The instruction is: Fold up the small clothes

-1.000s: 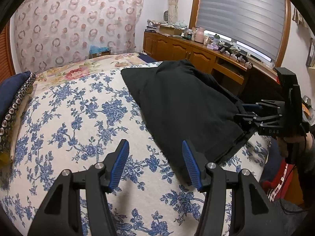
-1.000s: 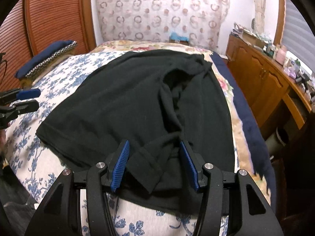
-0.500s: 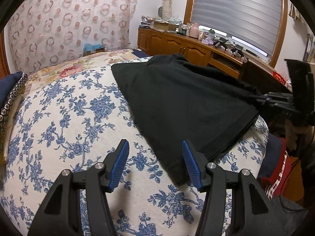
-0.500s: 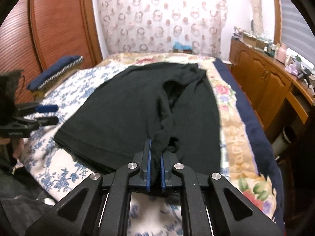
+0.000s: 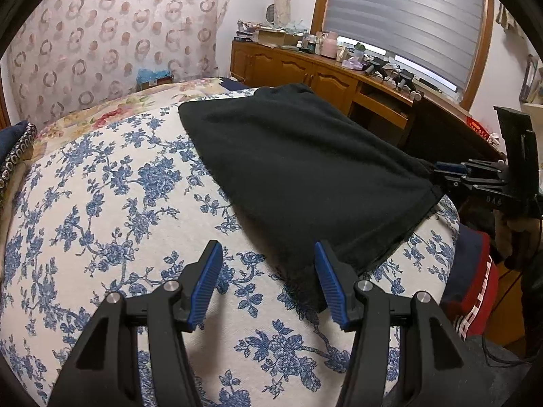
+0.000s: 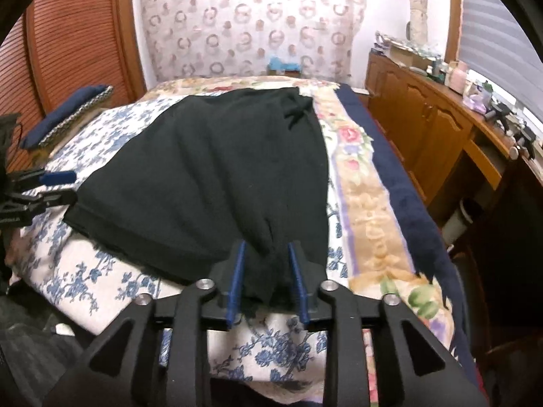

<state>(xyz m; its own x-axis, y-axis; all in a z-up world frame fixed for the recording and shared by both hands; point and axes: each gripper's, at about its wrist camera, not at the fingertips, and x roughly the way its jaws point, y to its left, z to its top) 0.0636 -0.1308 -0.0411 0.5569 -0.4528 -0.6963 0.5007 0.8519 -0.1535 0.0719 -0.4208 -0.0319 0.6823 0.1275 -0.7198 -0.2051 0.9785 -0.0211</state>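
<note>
The black garment (image 5: 305,169) lies spread flat on the bed cover (image 5: 101,203), a cream cloth printed with blue flowers. In the left wrist view it fills the centre and right of the frame, with a wide stretch of bare flowered cover to its left. Its hemmed lower edge runs slanting from bottom centre up to the right, close to the rounded edge of the bed.

The left gripper (image 5: 268,281) is released, its ribbed blue pads wide apart. They straddle the garment's near corner, which sits just inside the right pad.

In the right wrist view the garment (image 6: 217,176) takes up the middle of the frame. Its cloth is soft, dull and lightly rippled, with a thicker band along the hem. To its right run a flowered yellow border and a dark blue blanket (image 6: 404,196), then a gap before the wooden cabinets (image 6: 424,129).

The right gripper (image 6: 266,281) has its jaws partly parted, with a bunched fold of the garment's near edge between the pads. I cannot tell whether the pads press on it.

Only the right wrist view shows the ridged wooden door (image 6: 68,51) at upper left. Only the left wrist view shows the window blind (image 5: 407,17) at upper right. Each view shows the other gripper at the garment's edge.
</note>
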